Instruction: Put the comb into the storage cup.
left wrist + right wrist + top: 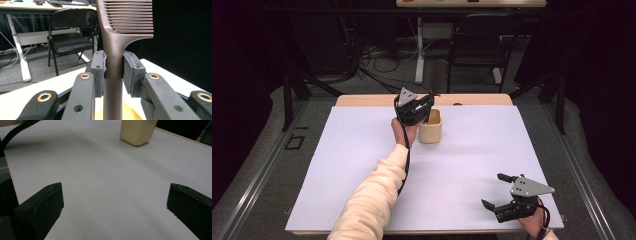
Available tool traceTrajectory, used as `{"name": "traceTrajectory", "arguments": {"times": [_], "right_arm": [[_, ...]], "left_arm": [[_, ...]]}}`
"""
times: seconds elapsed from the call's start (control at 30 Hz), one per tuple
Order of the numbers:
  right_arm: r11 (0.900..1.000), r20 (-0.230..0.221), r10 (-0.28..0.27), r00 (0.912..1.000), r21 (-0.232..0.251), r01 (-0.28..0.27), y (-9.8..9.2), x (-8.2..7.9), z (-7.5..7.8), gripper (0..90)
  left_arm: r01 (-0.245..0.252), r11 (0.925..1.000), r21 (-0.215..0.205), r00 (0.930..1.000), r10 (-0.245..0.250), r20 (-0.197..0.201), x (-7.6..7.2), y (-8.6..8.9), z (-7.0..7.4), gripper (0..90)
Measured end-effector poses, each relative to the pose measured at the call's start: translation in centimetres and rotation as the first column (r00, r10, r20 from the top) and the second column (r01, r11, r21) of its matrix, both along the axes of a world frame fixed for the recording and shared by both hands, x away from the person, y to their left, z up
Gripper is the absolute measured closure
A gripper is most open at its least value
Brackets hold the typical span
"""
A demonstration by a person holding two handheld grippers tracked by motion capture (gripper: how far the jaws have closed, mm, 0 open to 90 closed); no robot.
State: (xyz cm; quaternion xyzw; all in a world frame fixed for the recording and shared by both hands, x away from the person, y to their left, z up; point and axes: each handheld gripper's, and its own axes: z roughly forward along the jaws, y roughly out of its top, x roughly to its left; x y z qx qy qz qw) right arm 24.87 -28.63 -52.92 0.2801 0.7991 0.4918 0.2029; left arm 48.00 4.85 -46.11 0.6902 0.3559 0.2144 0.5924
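The high view looks forward and down on the whole tabletop (pixel 472 165). The left gripper view sits close behind its jaws, facing far chairs. The right gripper view looks low across the tabletop at the cream container (pixel 137 131), shared with the high view (pixel 431 127).

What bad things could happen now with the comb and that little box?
1. The left gripper's fingers pinch only the brown comb's thin handle, so it could tip or slip sideways.
2. The left gripper hangs right beside the small beige container, which looks light; a bump might push it over.
3. The open right gripper waits far away, probably too far to help.
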Motion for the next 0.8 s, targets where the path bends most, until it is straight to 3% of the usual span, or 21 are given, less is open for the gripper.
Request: {"name": "traceTrajectory", "arguments": {"times": [0.8], "right_arm": [[1.0,-0.002,0.001,1.0,0.002,-0.001,-0.02,0.01,0.01,0.6]], "left_arm": [[0.009,0.9964,0.084,0.9995,-0.006,-0.031,0.72,-0.53,-0.83,72.1]]}}
